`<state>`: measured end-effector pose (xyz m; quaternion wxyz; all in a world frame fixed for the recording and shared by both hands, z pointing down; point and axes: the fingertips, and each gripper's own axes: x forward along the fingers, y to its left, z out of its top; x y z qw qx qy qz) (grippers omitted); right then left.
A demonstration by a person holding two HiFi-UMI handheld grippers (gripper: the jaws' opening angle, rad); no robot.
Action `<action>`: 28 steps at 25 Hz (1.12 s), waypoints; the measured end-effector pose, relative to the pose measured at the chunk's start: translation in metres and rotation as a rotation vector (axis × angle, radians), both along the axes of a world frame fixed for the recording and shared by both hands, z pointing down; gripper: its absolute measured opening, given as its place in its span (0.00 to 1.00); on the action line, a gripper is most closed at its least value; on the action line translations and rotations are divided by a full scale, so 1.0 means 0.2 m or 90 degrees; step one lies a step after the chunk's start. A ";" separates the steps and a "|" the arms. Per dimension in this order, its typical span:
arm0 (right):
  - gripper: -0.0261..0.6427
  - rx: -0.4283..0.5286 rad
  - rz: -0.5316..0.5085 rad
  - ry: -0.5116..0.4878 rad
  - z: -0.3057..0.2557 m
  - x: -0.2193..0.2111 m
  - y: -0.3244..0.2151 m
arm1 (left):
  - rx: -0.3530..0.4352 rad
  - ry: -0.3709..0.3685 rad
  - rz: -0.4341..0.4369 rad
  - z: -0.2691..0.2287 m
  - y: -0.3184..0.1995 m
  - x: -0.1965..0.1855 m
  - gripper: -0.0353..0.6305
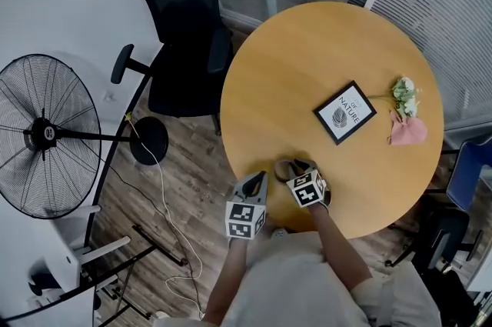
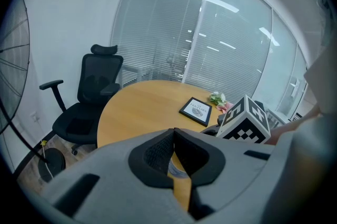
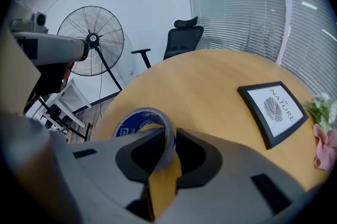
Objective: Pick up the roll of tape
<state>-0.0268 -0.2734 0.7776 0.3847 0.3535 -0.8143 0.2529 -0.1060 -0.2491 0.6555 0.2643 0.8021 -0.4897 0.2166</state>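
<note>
One jaw of the right gripper [image 3: 169, 134] sits inside the tape roll [image 3: 138, 122], so the pair look clamped on its wall. The left gripper [image 2: 174, 133] idles, jaws together and empty. Next comes a steady lift off the table [image 3: 210, 78].

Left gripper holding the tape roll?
No: the left gripper has its jaws together with nothing between them, while the roll of tape is pinched by its wall in the right gripper.
</note>
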 end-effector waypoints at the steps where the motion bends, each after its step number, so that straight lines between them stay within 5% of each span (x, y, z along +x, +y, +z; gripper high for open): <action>1: 0.13 -0.001 0.001 -0.001 0.00 0.00 0.00 | 0.000 0.000 0.000 0.00 0.00 0.00 0.07; 28: 0.10 0.065 -0.011 0.012 -0.14 0.00 0.05 | 0.034 0.003 -0.003 -0.10 0.10 -0.05 0.07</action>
